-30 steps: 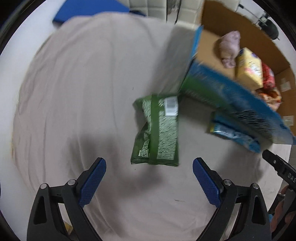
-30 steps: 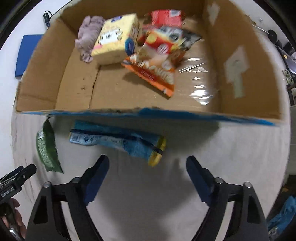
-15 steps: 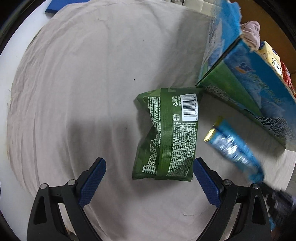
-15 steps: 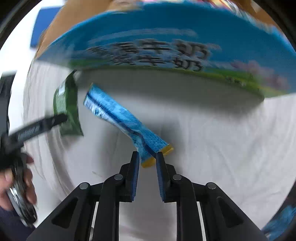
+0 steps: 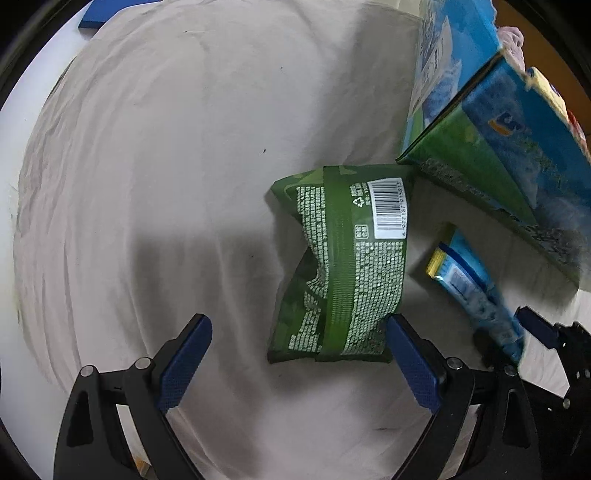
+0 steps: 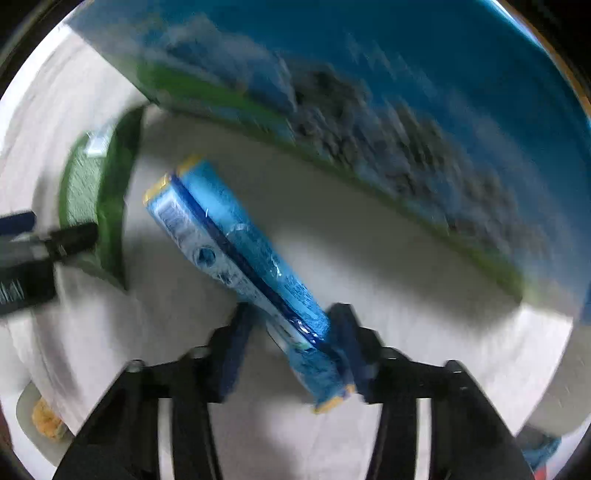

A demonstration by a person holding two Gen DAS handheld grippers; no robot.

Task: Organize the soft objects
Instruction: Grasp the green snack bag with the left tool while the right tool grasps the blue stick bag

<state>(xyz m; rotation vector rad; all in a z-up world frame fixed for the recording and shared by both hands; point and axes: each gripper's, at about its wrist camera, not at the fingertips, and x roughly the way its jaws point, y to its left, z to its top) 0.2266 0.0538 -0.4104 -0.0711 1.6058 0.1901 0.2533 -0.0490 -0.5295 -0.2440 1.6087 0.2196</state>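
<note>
Green pouch (image 5: 341,266): lies back-side up on the cloth (image 5: 166,166), barcode toward the box; its near right corner sits just beside the left gripper's right pad.
Blue packet (image 6: 236,254): long and slanted on the cloth, between pouch and box, yellow trim at both ends.
Left gripper (image 5: 299,363): jaws wide apart, nothing between the pads; most of the pouch lies beyond the tips, off to the right.
Right gripper (image 6: 291,343): jaws have just been opening after a tighter squeeze; the packet's near part runs between them. The right pad looks to be against it, the left pad stands off with a gap. Motion blur hides whether anything presses.
Box (image 5: 517,155): printed blue and green outside, standing at the cloth's far right.
Left view only: pouch's print and barcode, a dark blue flat thing (image 5: 110,11) past the cloth's far edge, a pinkish soft thing (image 5: 511,38) over the box rim, and the right gripper's black frame at the packet's near end.
Right view only: packet's full length and its place in the jaws; the pouch as a thin green sliver at left, with the left gripper's black tip beside it.
</note>
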